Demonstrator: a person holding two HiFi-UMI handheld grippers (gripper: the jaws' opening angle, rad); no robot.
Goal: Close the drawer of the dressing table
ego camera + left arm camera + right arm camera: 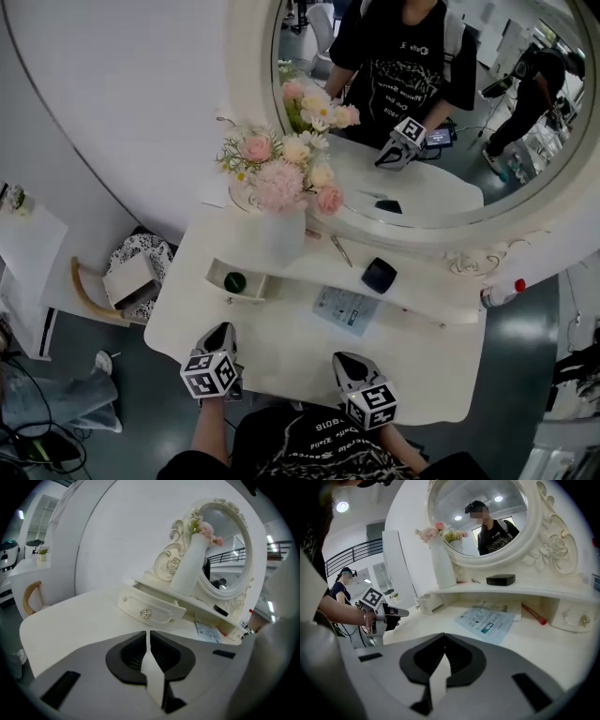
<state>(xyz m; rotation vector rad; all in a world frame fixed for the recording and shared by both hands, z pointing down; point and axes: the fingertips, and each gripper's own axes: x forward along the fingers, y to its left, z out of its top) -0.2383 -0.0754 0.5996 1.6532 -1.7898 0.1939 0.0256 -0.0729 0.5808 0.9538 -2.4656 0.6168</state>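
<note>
Plainly both closed and empty, the left tool (148, 637) and right tool (444, 644) hover before the pulled-out drawer (152, 612).

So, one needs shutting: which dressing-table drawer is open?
The left drawer, pulled out below the flower vase, green thing inside; the right drawer sits flush.

Smooth white dressing table top (281, 352), drawer (161, 605) with glinting knob (146, 613), printed paper leaflet (345, 309), matt white vase (286, 239)
</note>
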